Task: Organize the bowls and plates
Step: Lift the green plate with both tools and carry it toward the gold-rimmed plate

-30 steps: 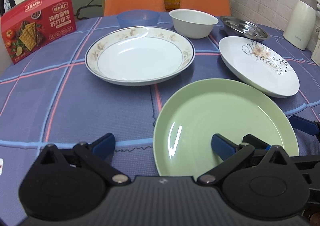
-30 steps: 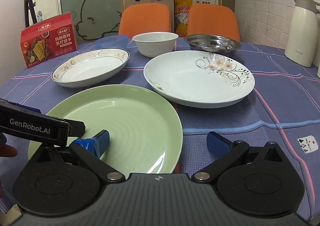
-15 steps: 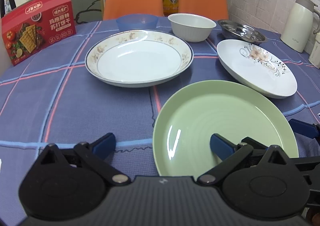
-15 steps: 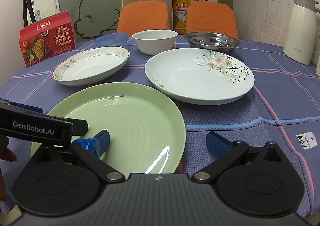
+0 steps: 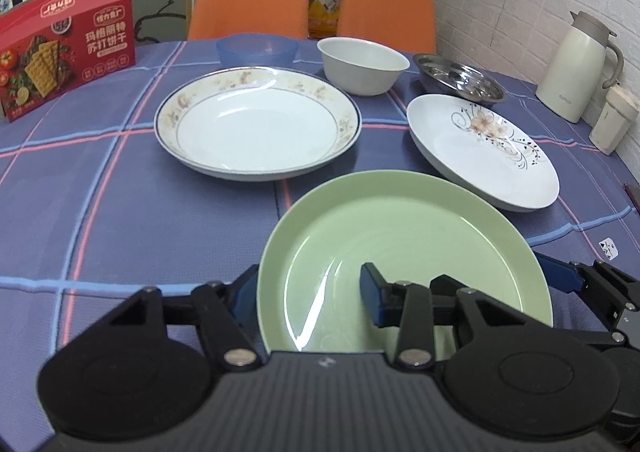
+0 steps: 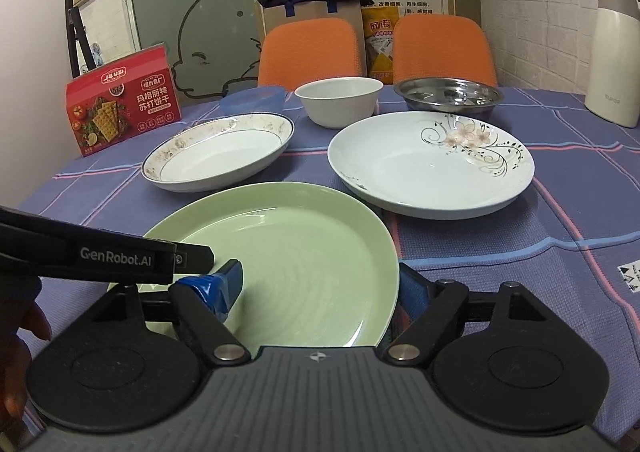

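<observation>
A green plate (image 5: pixel 400 244) (image 6: pixel 288 252) lies on the checked tablecloth nearest to me, and both grippers straddle its rim. My left gripper (image 5: pixel 306 286) has one blue pad outside the left rim and the other over the plate's floor; its jaws are closing and the inner pad stands off the rim. My right gripper (image 6: pixel 320 278) straddles the right rim the same way, jaws closing, still wide. Behind stand a floral-rimmed plate (image 5: pixel 256 128), a white plate with a flower print (image 5: pixel 480 156), a white bowl (image 5: pixel 362 66), a blue bowl (image 5: pixel 256 48) and a steel dish (image 5: pixel 458 82).
A red cracker box (image 5: pixel 64 64) stands at the back left. A cream thermos jug (image 5: pixel 572 68) and a small cup (image 5: pixel 612 120) stand by the brick wall on the right. Two orange chairs (image 5: pixel 248 0) are behind the table. A hand (image 6: pixel 16 344) shows at the lower left.
Both grippers' jaws have narrowed around the green plate's rim, the left far more than the right. Neither hand has shifted noticeably, and the plate lies where it was.
</observation>
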`<state>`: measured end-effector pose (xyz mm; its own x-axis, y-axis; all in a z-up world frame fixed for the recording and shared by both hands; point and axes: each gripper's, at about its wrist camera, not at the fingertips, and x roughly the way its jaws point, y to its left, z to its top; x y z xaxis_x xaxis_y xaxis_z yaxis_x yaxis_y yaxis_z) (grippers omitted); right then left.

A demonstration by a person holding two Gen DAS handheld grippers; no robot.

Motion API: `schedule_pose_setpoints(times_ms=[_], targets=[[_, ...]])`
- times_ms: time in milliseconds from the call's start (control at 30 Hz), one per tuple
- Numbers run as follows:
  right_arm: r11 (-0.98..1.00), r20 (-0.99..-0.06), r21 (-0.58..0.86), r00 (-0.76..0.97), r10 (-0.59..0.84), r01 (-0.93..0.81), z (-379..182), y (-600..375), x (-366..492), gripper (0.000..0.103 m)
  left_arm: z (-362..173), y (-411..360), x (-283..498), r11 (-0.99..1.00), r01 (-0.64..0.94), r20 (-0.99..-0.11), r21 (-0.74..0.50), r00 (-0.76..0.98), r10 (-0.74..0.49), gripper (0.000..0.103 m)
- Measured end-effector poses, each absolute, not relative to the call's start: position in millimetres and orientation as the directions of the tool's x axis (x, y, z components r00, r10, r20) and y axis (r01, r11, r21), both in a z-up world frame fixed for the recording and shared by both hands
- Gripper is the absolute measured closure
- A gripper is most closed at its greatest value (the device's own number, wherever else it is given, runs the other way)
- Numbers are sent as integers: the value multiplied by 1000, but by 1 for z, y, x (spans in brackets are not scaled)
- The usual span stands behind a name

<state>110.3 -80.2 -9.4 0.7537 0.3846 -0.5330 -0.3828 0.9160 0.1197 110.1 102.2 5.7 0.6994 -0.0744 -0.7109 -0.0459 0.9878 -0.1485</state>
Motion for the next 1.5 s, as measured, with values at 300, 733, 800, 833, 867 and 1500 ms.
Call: schedule_pose_setpoints(times_ms=[300,733,800,833,867,1500], targets=[[884,-509,161,731,456,-439,3,-56,107,34,20,137,93,983,-131,-716,-128,698,0,64],[847,-562,162,658,501,-506,-9,-11,107,32,5,170,94,976,-193,-729,-99,681,61,63],[852,-568,152,662,490,-501,-9,-9,109,32,4,172,97,976,-190,-727,-102,684,57,63],[854,-568,146,665,485,-499,-9,-8,109,32,4,173,98,976,-191,-727,-106,684,55,63],[856,-568,145,666,483,-497,-9,-8,110,31,4,173,99,976,-192,-727,-106,684,56,63],[877,-529,172,708,467,-449,2,-46,115,32,20,193,86,961,-196,-672,-198,740,13,31]])
